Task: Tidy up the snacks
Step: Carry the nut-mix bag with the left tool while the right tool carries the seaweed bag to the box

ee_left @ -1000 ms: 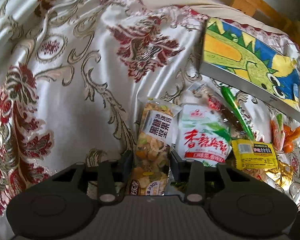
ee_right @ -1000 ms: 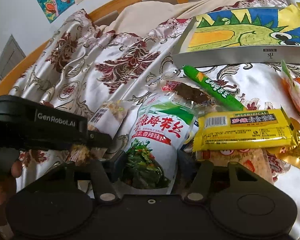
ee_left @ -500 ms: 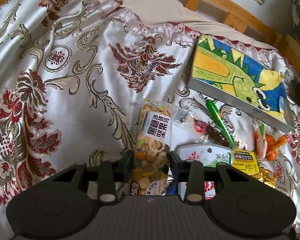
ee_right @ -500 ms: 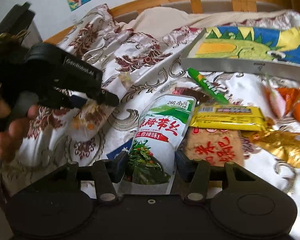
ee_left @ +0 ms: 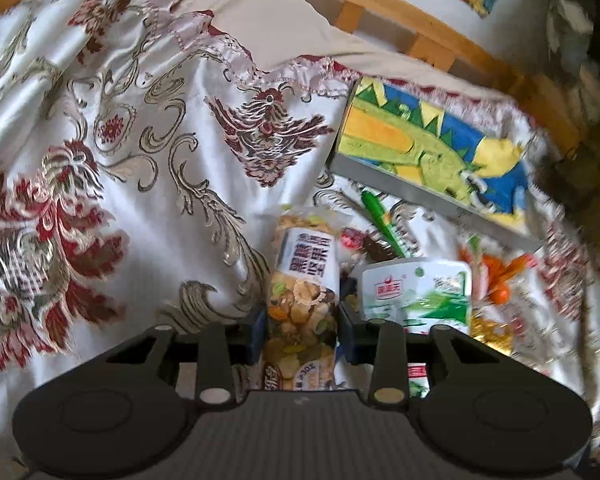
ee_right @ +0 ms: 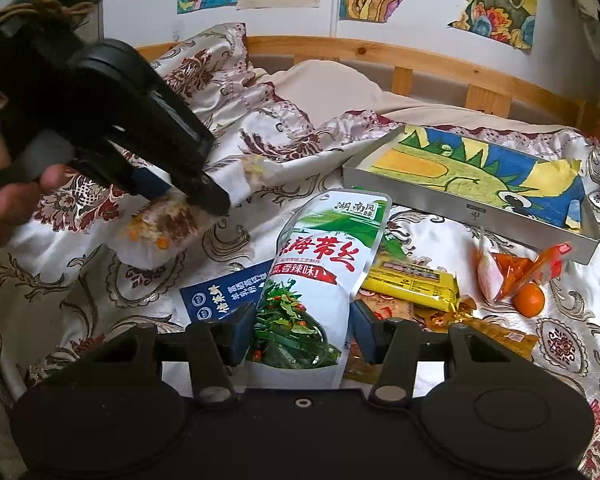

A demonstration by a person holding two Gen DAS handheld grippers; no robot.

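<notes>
My left gripper (ee_left: 302, 334) is shut on a clear mixed-nut snack pack (ee_left: 304, 292) and holds it above the bed; in the right wrist view the left gripper (ee_right: 204, 192) is raised at the left with the pack (ee_right: 168, 224) hanging from it. My right gripper (ee_right: 300, 336) is shut on a white and green seaweed pouch (ee_right: 320, 264), lifted off the pile; the pouch also shows in the left wrist view (ee_left: 416, 292). A shallow tray with a dinosaur drawing (ee_right: 480, 176) lies behind.
On the floral bedspread (ee_left: 120, 160) lie a yellow packet (ee_right: 412, 280), a blue packet (ee_right: 220, 292), a gold wrapper (ee_right: 484, 332), orange snack packs (ee_right: 516, 272), a small orange (ee_right: 530, 300) and a green stick (ee_left: 380, 220). A wooden rail (ee_right: 420, 68) runs behind.
Both grippers have risen with their packs, which now hang off the bed. The left gripper moved up and to the left of the right one. A blue packet under the pouch is uncovered.
</notes>
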